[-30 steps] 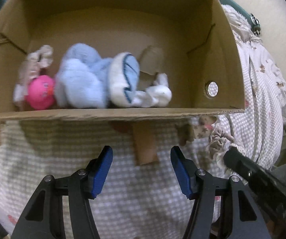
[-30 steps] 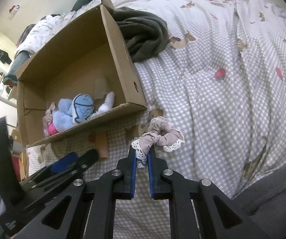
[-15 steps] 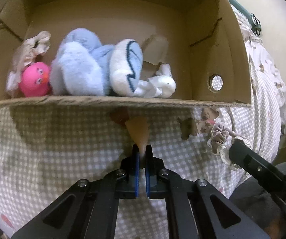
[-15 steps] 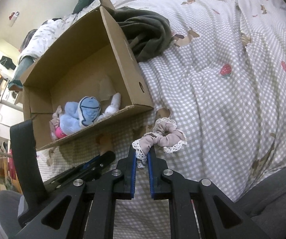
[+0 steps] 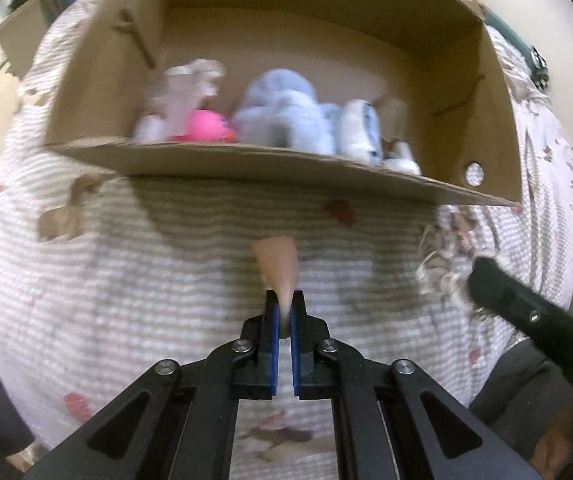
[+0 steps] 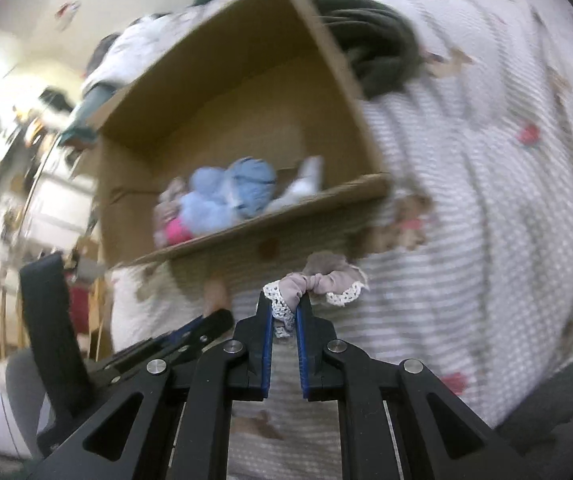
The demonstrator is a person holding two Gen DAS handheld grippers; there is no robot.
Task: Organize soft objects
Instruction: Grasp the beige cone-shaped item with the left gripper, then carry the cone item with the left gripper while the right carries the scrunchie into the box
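Observation:
My left gripper (image 5: 283,300) is shut on a small tan-pink soft piece (image 5: 277,264) and holds it above the checked bedcover, in front of the cardboard box (image 5: 246,160). My right gripper (image 6: 285,308) is shut on a mauve lace-edged scrunchie (image 6: 328,282), also lifted before the box (image 6: 270,224). Inside the box lie a blue plush toy (image 5: 282,116), a pink toy (image 5: 206,126), a beige scrunchie (image 5: 190,80) and a white-and-blue plush (image 5: 360,132). The left gripper (image 6: 206,326) shows low left in the right wrist view.
The box sits on a bed with a grey-and-white checked cover (image 6: 486,200). A dark grey garment (image 6: 370,52) lies behind the box's right wall. Room furniture (image 6: 18,160) stands beyond the bed at the left. My right gripper's body (image 5: 526,312) shows at the right of the left view.
The left gripper closed on the tan-pink piece and lifted it off the bedcover. The right gripper, still holding the scrunchie, rose and swung toward the box. Both views are motion-blurred.

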